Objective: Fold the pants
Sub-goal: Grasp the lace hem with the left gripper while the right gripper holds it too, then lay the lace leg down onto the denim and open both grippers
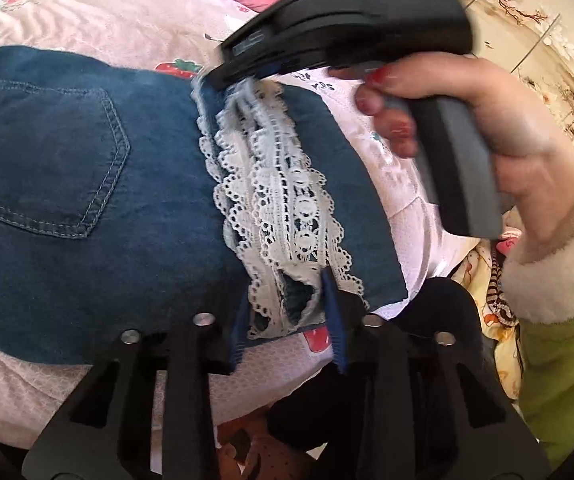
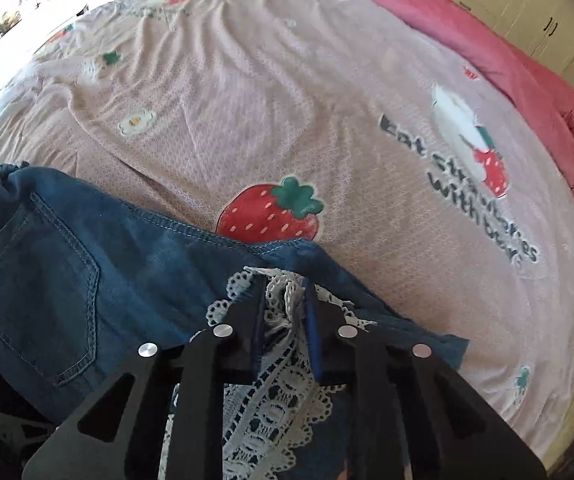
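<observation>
Two claws grip the white lace hem [image 1: 287,208] of blue denim pants [image 1: 67,184] on a strawberry-print bed [image 2: 287,100]: left claw [image 1: 287,320] and right claw [image 2: 287,312], both narrowed onto lace.

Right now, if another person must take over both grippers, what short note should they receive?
Left gripper: closed on the near end of the lace hem.
Right gripper: closed on the far end of the same lace.
Pants: blue denim, lying on the strawberry bedsheet, back pocket up, hem end already brought over the seat.
Done: at least one fold, it seems.
Left: probably set the hem down, release, and fold once more if a smaller bundle is wanted.
</observation>
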### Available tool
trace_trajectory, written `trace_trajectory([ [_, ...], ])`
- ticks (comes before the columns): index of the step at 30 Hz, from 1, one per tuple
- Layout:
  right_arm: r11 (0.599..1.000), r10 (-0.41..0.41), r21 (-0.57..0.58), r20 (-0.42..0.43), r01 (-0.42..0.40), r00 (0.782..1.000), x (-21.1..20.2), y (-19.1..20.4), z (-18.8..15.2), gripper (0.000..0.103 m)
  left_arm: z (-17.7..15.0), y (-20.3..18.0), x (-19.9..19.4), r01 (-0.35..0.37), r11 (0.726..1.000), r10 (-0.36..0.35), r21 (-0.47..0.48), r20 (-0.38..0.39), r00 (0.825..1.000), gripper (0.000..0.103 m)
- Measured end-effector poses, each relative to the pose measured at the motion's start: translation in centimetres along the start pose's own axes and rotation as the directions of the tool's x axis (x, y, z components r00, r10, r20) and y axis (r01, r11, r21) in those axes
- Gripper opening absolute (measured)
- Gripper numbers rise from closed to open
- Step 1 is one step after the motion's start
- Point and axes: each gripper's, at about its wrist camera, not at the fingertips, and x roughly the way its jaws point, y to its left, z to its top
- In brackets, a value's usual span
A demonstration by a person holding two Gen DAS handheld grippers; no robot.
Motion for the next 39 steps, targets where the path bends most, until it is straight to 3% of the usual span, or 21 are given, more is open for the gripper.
trace_trajectory([
  [4,0.992,0.083,0.084,0.075,-0.089,0.994,-2.7,-1.9,-0.1,0.015,0.1,-0.2,-0.7,0.006,1.000,-0.006,0.008,0.024,1.000,0.014],
  [8,0.988,0.108,0.101,0.113,-0.120,0.988,-4.0,-2.0,0.7,0.015,0.5,-0.6,-2.3,-0.008,1.000,0.006,0.027,0.082,0.997,0.013],
  [12,0.989,0.113,0.088,0.103,-0.122,0.988,-3.5,-1.1,2.0,0.015,0.6,0.1,-3.5,-0.034,0.999,0.032,0.014,0.109,0.994,0.013],
  [20,0.989,0.132,0.056,0.035,-0.134,0.991,0.5,1.6,2.6,0.016,0.4,1.9,-3.0,-0.087,0.996,0.089,-0.032,0.065,0.994,0.013],
  [22,0.986,0.154,0.054,0.032,-0.156,0.988,1.0,1.6,2.5,0.019,0.3,1.9,-2.8,-0.097,0.995,0.099,-0.029,0.059,0.993,0.014],
  [26,0.964,0.246,0.083,0.102,-0.254,0.964,-0.9,0.4,2.1,0.046,0.1,2.1,-2.8,-0.101,0.994,0.103,-0.036,0.051,0.993,0.017],
  [27,0.958,0.262,0.082,0.154,-0.276,0.953,-2.4,-0.4,1.7,0.054,0.1,2.0,-2.9,-0.100,0.994,0.102,-0.037,0.052,0.993,0.018],
  [31,0.962,0.239,0.069,0.251,-0.263,0.938,-6.5,-2.7,-1.0,0.061,0.3,2.1,-3.7,-0.091,0.995,0.093,-0.036,0.065,0.994,0.030],
  [33,0.970,0.218,0.047,0.260,-0.238,0.941,-7.7,-3.2,-2.8,0.061,0.8,2.1,-4.6,-0.089,0.996,0.092,-0.031,0.094,0.991,0.040],
  [36,0.983,0.175,0.008,0.262,-0.184,0.949,-8.6,-3.2,-6.5,0.061,1.7,1.8,-6.9,-0.109,0.994,0.111,-0.023,0.170,0.979,0.045],
  [39,0.982,0.189,-0.019,0.245,-0.190,0.951,-8.5,-2.3,-10.5,0.061,3.6,1.4,-8.2,-0.141,0.990,0.136,0.006,0.213,0.968,0.053],
])
